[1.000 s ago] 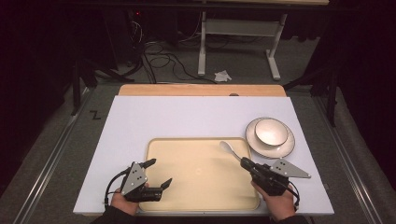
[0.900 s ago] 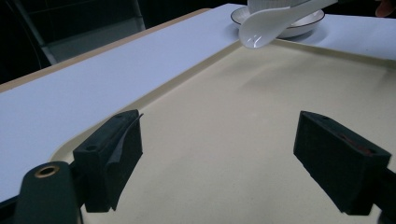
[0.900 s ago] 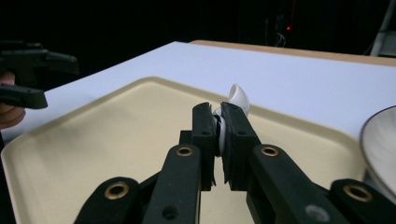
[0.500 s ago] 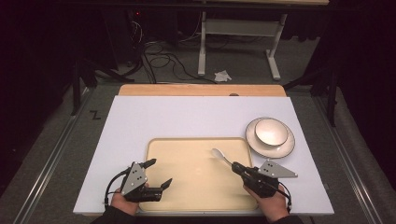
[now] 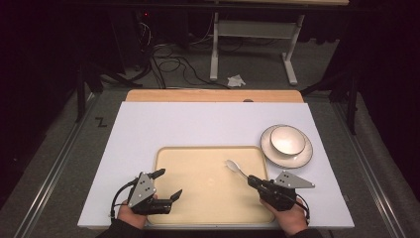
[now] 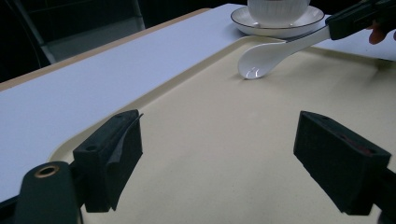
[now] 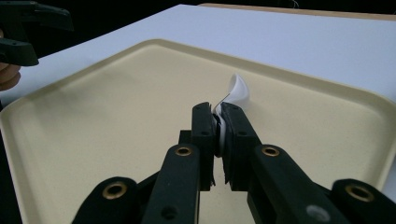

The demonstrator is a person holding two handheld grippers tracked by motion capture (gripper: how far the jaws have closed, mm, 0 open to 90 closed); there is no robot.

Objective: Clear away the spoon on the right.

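Note:
A white ceramic spoon (image 5: 235, 167) (image 6: 268, 57) (image 7: 236, 91) is held by its handle in my right gripper (image 5: 253, 181) (image 7: 217, 116), its bowl resting low over the cream tray (image 5: 193, 198) near the tray's right side. The right jaws are shut on the handle. My left gripper (image 5: 167, 184) (image 6: 219, 154) sits open at the tray's near left corner, nothing between its jaws. A white bowl (image 5: 287, 140) stands on a white saucer (image 5: 303, 154) (image 6: 261, 28) to the right of the tray.
The tray lies on a white board (image 5: 198, 124) over a wooden table edge (image 5: 213, 95). Beyond the table are a dark floor with cables (image 5: 168, 59) and a white table frame (image 5: 252, 34).
My right gripper has carried the spoon leftward and nearer, from beside the saucer to over the tray's right part. The left gripper has stayed put and open.

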